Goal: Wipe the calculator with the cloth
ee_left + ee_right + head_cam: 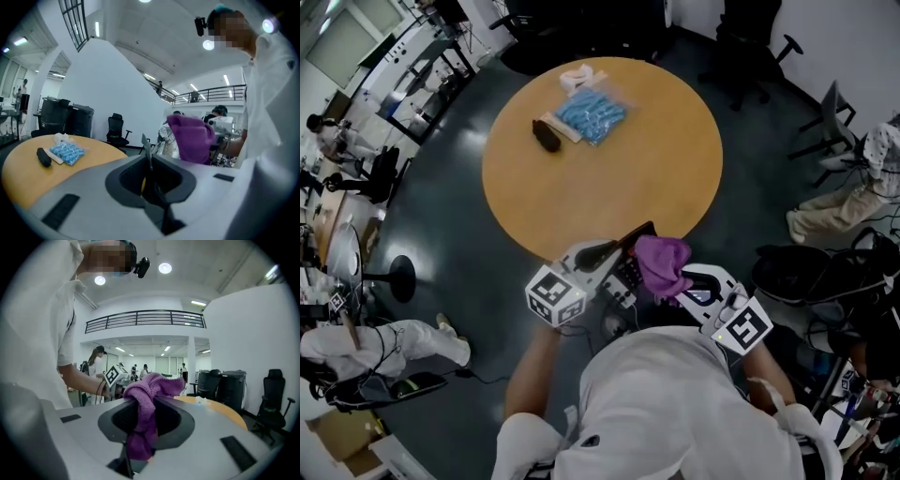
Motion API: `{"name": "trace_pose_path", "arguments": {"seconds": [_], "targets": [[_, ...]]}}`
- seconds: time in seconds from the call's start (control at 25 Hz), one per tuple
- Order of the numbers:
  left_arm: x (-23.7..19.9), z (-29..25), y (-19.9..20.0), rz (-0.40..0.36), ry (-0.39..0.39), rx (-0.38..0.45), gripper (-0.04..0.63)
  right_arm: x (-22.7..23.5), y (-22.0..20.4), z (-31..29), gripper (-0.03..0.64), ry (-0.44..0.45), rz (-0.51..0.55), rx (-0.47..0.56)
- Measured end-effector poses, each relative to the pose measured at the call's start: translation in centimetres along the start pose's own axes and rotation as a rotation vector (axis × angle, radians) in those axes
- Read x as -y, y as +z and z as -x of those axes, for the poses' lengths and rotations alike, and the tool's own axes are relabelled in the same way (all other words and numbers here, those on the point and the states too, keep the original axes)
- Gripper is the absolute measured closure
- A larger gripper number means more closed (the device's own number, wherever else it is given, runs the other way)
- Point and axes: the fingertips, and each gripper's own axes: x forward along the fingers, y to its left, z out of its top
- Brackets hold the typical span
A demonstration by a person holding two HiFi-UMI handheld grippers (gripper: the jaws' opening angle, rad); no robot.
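Calculator [628, 267] is held in the air over the near rim of the table [609, 178], pinched edge-on by the left gripper [605, 255]. The right gripper [680, 279] is clamped on the purple cloth [661, 261], close against it. Likely fault: wiping pressure pivots the calculator in that thin hold and it drops to the floor [441, 216].

Cloth [663, 261]: we see plain purple.
Calculator [630, 269]: we see a black casing.
Surface [656, 178]: we see orange-tan, unpatterned.
Packet [591, 114]: we see bright blue under clear wrap.
Left claw [614, 255]: we see pale grey, its cube in black-and-white squares.
Right claw [680, 281]: we see the same.
Floor [441, 187]: we see dark grey.
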Motion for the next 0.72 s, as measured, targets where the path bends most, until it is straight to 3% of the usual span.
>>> {"name": "trace_pose_path", "arguments": {"seconds": [0.12, 0.28, 0.72], "targets": [[2.4, -1.0, -0.5, -0.085, -0.04, -0.029, 0.549, -0.2, 1.8, -2.7, 0.531, 0.029, 0.064, -0.037], [5.2, -1.5, -0.1, -0.19, -0.079, -0.028, 0.549, -1.6, 1.1, -5.4, 0.531, 0.106, 0.177, -0.119], [4.1, 1.8, 2.3, -0.114, -0.061, 0.1, 0.549, 4.6, -0.5, -2.5, 0.531, -0.105, 0.085, -0.176]]}}
